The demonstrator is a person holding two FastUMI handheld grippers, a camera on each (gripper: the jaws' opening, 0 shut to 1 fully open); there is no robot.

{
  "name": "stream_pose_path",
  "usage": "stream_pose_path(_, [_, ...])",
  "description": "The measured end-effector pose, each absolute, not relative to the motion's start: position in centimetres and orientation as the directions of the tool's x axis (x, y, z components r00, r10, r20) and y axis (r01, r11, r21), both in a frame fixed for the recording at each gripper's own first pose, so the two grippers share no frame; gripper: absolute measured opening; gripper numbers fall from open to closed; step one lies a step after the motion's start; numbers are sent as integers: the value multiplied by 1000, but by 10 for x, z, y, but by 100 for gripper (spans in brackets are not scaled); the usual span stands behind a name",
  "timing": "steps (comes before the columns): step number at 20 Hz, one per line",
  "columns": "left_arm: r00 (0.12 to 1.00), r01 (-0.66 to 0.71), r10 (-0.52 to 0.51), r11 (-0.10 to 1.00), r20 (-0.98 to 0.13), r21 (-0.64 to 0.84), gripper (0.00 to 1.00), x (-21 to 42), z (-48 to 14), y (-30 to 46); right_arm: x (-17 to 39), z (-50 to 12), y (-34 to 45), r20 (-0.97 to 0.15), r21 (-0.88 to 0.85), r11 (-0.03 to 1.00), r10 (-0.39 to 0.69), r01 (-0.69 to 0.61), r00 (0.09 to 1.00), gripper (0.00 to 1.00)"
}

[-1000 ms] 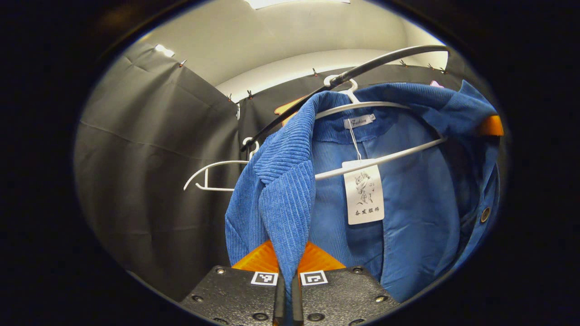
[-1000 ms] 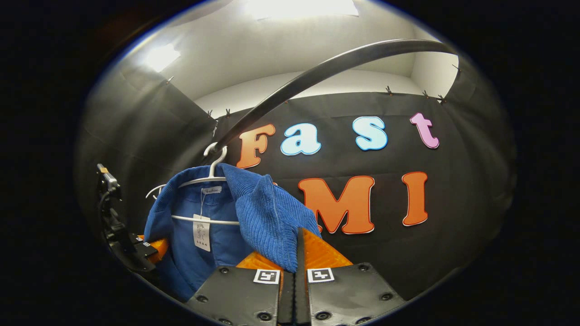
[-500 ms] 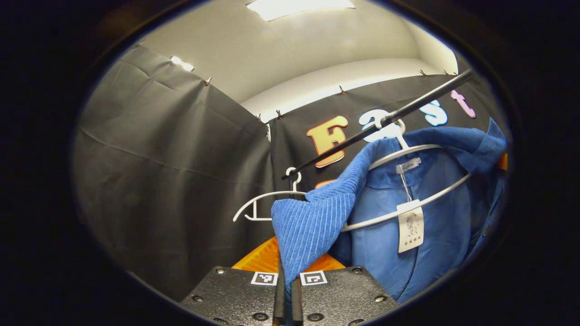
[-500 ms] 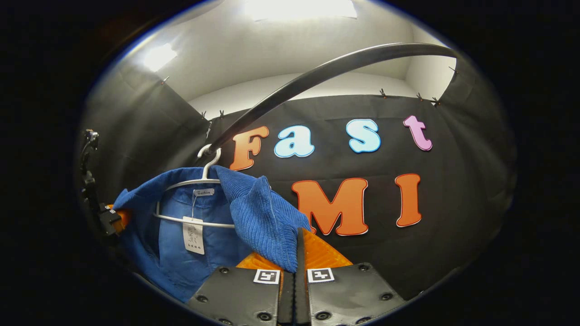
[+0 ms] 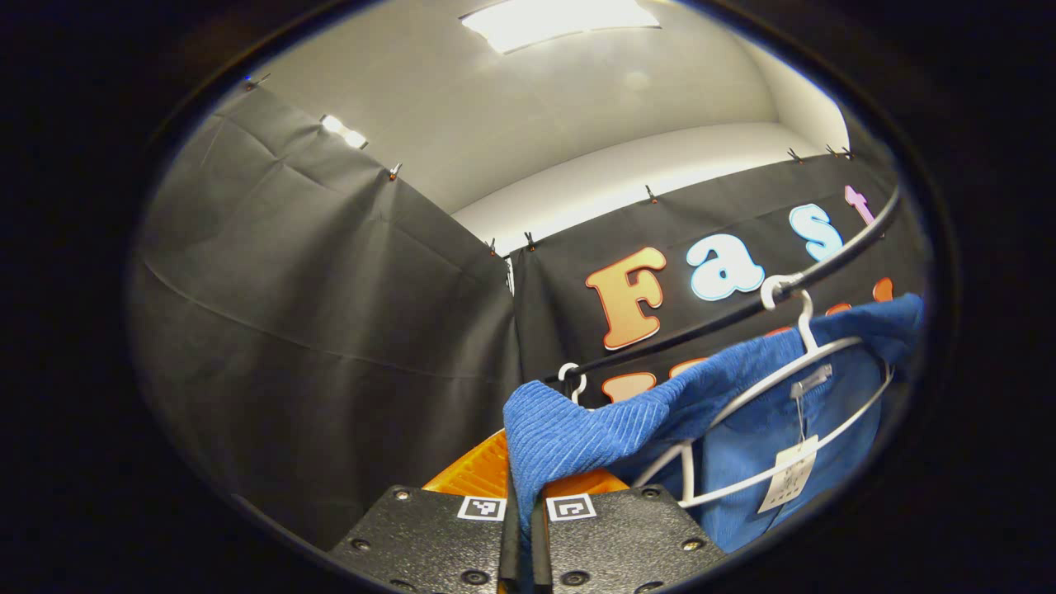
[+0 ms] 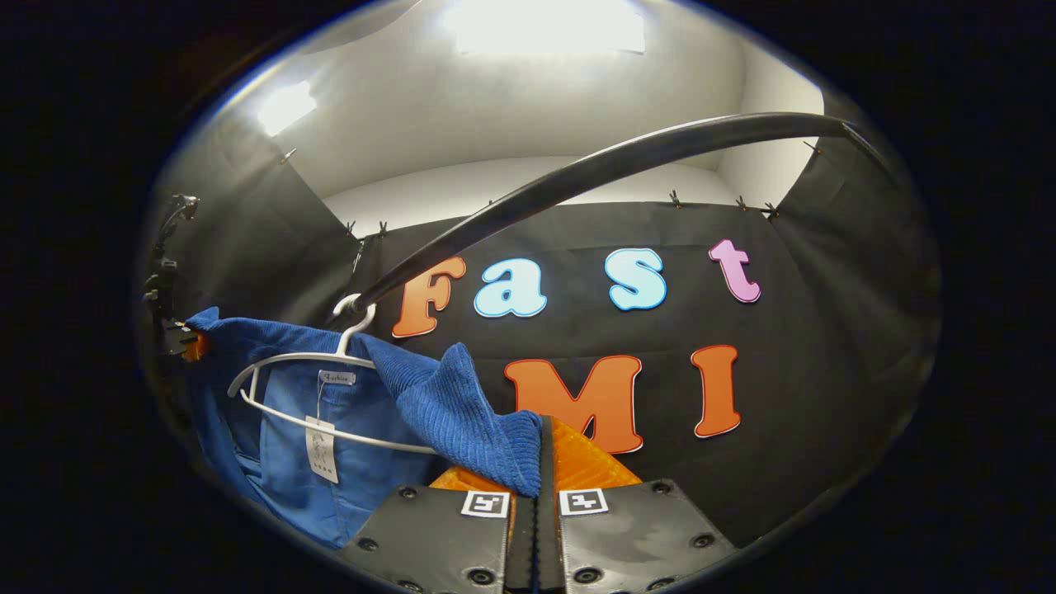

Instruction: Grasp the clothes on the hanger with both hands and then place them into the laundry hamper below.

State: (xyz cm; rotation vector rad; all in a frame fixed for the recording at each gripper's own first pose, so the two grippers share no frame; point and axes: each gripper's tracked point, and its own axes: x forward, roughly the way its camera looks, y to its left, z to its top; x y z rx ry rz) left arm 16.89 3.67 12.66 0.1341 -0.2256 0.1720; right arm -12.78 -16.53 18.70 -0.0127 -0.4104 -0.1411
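A blue corduroy jacket (image 5: 577,429) (image 6: 462,412) hangs on a white hanger (image 5: 775,388) (image 6: 305,363) hooked over a dark rail (image 5: 742,309) (image 6: 594,169). A white tag (image 5: 788,483) (image 6: 320,450) dangles from its collar. My left gripper (image 5: 521,528) is shut on one shoulder of the jacket, drawn out to the left of the hanger. My right gripper (image 6: 536,516) is shut on the other shoulder, drawn out to the right. In the right gripper view the left gripper (image 6: 169,330) appears far left at the jacket's edge. The fabric stretches between both grips.
A second, bare white hanger (image 5: 571,381) hooks on the rail behind the jacket in the left gripper view. Black cloth walls (image 5: 313,330) close the booth on the left and back. A ceiling light (image 6: 544,25) shines above.
Both grippers have drawn apart with the jacket's shoulders in them, so the cloth stretches off the hanger's ends. The hanger has shifted right in the left gripper view and left in the right gripper view.
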Motion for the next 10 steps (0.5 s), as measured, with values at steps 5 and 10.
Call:
stream_pose_path(5, [968, -88, 51, 986, 246, 142, 5, 218, 135, 36, -137, 198, -178, 419, 58, 987, -161, 150, 894, 9])
stream_pose_path(10, [985, 67, -69, 998, 159, 19, 5, 250, 88, 42, -136, 206, -180, 431, 39, 984, -174, 174, 886, 8])
